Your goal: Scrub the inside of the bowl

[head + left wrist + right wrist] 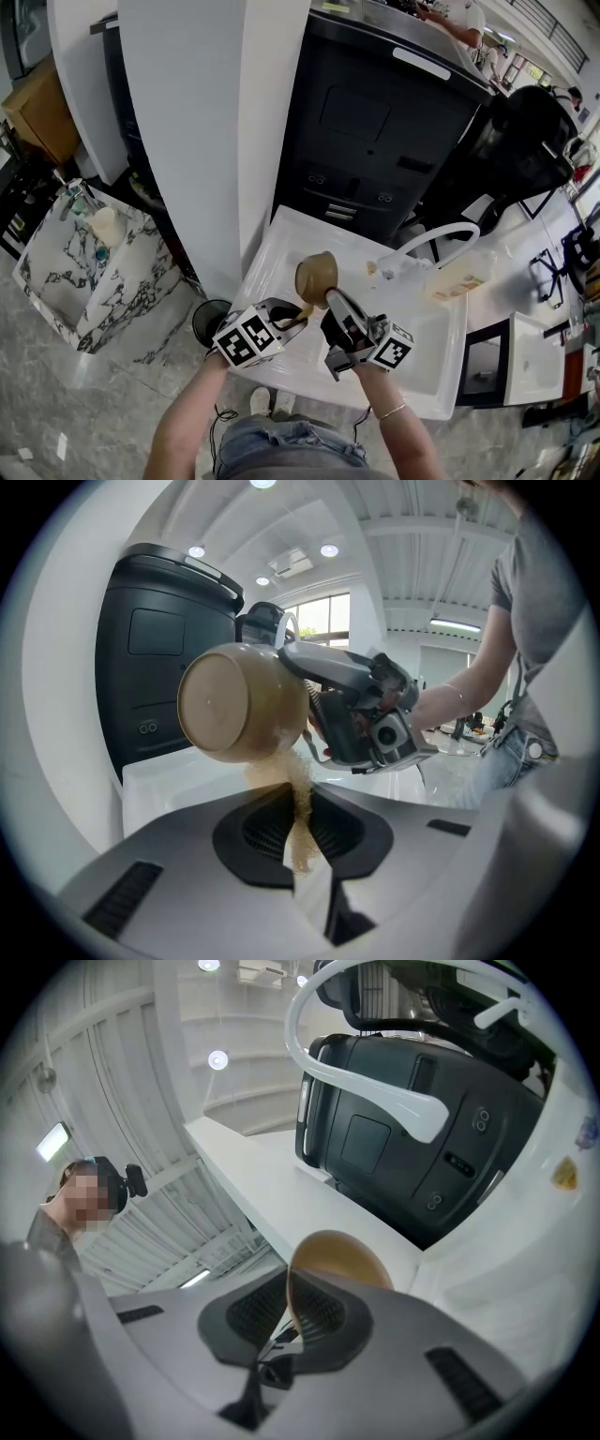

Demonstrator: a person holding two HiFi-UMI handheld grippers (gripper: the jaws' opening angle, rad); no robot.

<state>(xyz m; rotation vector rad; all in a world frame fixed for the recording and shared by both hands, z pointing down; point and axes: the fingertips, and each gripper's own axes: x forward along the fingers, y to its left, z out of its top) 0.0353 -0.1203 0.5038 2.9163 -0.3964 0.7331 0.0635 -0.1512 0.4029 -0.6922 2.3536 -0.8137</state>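
Tongs, pair, both loaded: right gripper (334, 305) nipped onto the rim of the tan bowl (317, 274); left gripper (298, 317) pinching a tan scrub pad (298, 803).

I log the tan bowl at centre of the head view, lifted clear of the white table (281, 246) and tipped on its side, its base turned toward the left gripper view. The tan scrub pad touches the lower rim and is not plainly inside. My judgement is that scrubbing has barely begun and most of the inner wall is left; no view shows me how clean the inside is. Surroundings: black cabinet (375, 131) at upper centre behind the table; white curved hoop (441, 239) right of the bowl; marble-patterned block (66, 272) at left; grey stone floor (112, 412) at lower left.
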